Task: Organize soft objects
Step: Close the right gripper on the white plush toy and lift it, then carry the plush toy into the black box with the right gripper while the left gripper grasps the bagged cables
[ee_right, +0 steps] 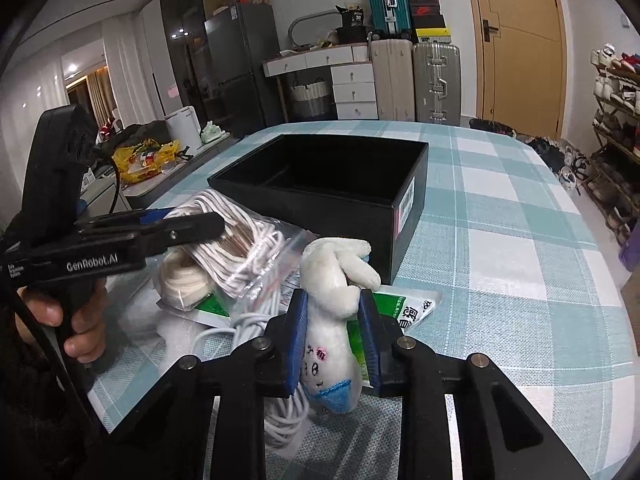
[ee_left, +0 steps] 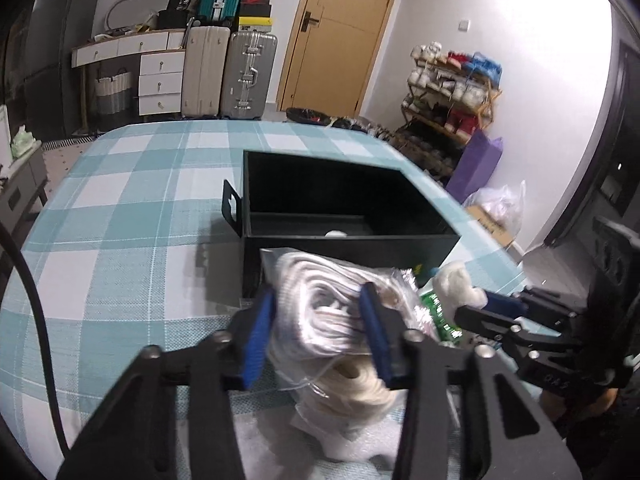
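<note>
So the setup is a table with a teal-and-white checked cloth (ee_right: 500, 240) and an open black box (ee_right: 332, 184) sitting on it, pile of soft stuff right in front of the box.

The right gripper (ee_right: 334, 338) is clamped on a little white plush toy (ee_right: 332, 320), blue pads pressing it from both sides around the middle. The toy's limbs stick up past the fingers, and its embroidered face and a blue bit hang down toward the camera. It's sitting over a green-and-white packet (ee_right: 404, 308) that lies flat on the cloth, just in front of the box's near corner.

The left gripper (ee_left: 320, 332) has its jaws around a clear zip bag of coiled white cord (ee_left: 320, 312). The pads look like they're squeezing the bag on both sides, so it's gripping that. The frame is a bit motion-blurred, though. From the right wrist view you can see the same bag (ee_right: 228, 248) under the left gripper's fingers, with a hand (ee_right: 76, 320) wrapped around the handle.

There's also a loose white cable (ee_right: 244, 328) coiled on the cloth between the two bundles. Inside the box there's something small and white (ee_left: 335, 234) on the bottom, can't tell what it is.
</note>
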The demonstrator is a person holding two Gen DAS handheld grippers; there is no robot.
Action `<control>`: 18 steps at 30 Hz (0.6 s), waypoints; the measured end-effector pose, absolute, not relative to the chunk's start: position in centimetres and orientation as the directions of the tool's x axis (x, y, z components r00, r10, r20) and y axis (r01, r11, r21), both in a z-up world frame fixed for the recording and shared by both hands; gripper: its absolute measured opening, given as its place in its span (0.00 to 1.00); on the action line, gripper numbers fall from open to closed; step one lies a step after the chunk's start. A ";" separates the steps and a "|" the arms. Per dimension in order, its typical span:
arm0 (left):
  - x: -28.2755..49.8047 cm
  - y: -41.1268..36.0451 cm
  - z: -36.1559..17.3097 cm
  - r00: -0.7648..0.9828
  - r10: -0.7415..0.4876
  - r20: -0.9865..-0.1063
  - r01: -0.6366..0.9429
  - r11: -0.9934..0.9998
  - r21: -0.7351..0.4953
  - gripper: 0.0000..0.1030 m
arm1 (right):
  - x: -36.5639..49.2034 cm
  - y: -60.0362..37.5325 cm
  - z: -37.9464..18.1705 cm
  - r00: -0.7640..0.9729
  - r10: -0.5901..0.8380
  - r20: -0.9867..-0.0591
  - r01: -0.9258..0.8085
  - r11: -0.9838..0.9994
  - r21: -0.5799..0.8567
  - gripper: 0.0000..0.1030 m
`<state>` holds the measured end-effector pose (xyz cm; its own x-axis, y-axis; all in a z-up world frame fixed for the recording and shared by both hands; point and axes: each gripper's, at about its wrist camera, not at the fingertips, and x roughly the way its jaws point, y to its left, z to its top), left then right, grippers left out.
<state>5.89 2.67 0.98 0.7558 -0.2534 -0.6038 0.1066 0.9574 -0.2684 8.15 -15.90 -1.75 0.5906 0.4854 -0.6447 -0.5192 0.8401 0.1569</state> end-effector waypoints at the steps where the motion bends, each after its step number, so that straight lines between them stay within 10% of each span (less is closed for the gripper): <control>1: 5.7 2.7 1.2 0.758 -0.253 -0.601 0.106 0.957 -0.270 0.30 | 8.0 -15.9 -1.6 0.594 0.486 -0.641 -0.519 0.841 0.156 0.25; 18: 2.7 3.3 4.8 0.826 -0.254 -0.504 0.127 0.954 -0.272 0.18 | 5.6 -16.0 1.1 0.656 0.503 -0.563 -0.525 0.840 0.138 0.25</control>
<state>2.68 3.30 4.83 0.8259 -0.2536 -0.5035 0.1269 0.9538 -0.2722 5.60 -16.03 1.08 0.6560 0.5031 -0.5627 -0.5255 0.8395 0.1380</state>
